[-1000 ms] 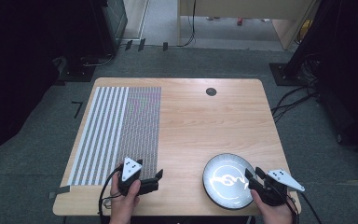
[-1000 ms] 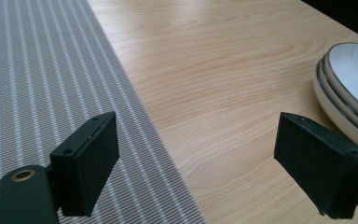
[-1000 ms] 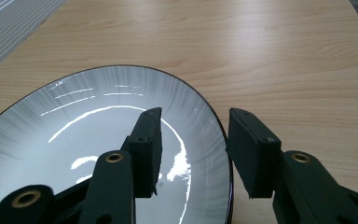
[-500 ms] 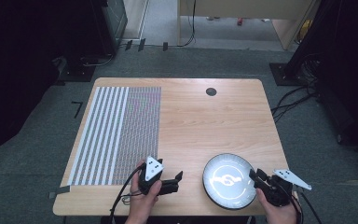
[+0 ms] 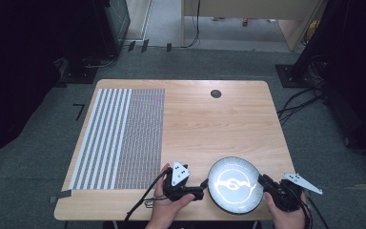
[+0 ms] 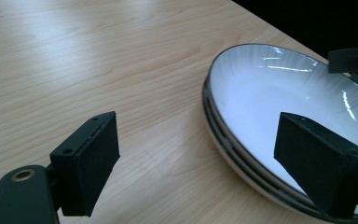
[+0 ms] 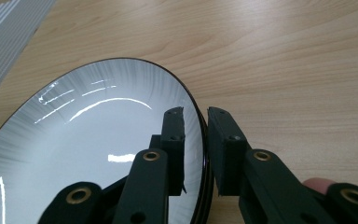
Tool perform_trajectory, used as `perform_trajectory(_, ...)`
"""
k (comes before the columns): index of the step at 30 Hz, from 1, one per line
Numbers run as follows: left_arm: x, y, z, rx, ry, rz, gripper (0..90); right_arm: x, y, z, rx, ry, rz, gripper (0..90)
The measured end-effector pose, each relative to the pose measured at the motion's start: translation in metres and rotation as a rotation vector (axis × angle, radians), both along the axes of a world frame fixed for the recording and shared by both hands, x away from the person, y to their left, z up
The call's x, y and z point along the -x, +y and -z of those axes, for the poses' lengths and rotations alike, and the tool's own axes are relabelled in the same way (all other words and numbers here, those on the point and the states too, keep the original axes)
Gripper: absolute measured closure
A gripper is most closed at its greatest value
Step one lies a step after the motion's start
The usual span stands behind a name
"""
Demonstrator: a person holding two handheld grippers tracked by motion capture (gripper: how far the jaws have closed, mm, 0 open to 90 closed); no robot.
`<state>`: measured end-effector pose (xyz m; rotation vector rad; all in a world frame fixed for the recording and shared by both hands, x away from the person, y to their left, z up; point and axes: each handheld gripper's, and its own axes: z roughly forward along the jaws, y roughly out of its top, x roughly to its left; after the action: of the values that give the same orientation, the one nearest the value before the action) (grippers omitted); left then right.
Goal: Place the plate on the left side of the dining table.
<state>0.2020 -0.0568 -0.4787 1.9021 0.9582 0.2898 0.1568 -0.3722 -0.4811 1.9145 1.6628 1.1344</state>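
Note:
A shallow white plate (image 5: 233,183) with a dark rim lies near the table's front edge; in the left gripper view the plate (image 6: 279,98) shows two stacked rims. My left gripper (image 5: 203,189) lies just left of it, jaws wide open (image 6: 205,154), one pad over the rim. My right gripper (image 5: 263,183) is at the plate's right edge. Its jaws (image 7: 196,116) have just been closing and stand narrowly apart astride the rim of the plate (image 7: 98,135), one over the inside and one outside. I cannot see the pads pressing on it.
A grey striped mat (image 5: 119,138) covers the left part of the wooden table (image 5: 209,129). A dark round cable hole (image 5: 215,93) sits near the far edge. Cables trail on the floor to the right. The right gripper's jaw tip (image 6: 352,58) shows beyond the plate.
The left hand has slid its gripper rightward from the mat's corner up to the plate's left rim. The right gripper has stayed put while its jaws narrowed around the right rim.

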Motion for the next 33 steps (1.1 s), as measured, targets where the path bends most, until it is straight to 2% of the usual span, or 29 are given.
perform_trajectory(2,0.001,-0.004,0.001,-0.007,0.006,-0.004,18.4,0.000,0.000,0.001,0.004,-0.001,-0.009,77.0)
perform_trajectory(4,0.001,-0.008,0.002,-0.004,0.009,-0.017,28.4,0.001,0.000,0.002,0.006,-0.007,-0.014,76.9)
perform_trajectory(10,0.001,-0.015,0.005,0.020,0.033,0.010,40.6,0.002,-0.002,0.001,0.003,0.004,-0.011,79.8)
perform_trajectory(14,0.002,-0.019,0.008,0.014,0.047,0.035,53.4,0.002,-0.002,0.001,0.005,0.008,-0.005,81.7)
perform_trajectory(17,0.001,-0.024,0.014,-0.015,0.085,0.048,61.2,0.002,-0.003,0.000,-0.001,0.021,0.005,84.7)
perform_trajectory(20,0.001,-0.027,0.015,-0.009,0.107,0.066,65.8,0.002,-0.004,0.000,-0.005,0.027,0.001,85.0)
perform_trajectory(26,0.002,-0.029,0.016,-0.015,0.108,0.060,66.0,0.002,-0.005,0.000,-0.005,0.027,-0.006,85.5)
perform_trajectory(31,0.003,-0.030,0.016,-0.026,0.100,0.053,65.9,0.003,0.000,0.000,0.038,0.015,0.005,87.7)
perform_trajectory(33,0.003,-0.031,0.016,-0.029,0.096,0.049,65.9,0.003,0.001,0.000,0.041,0.015,0.006,87.9)
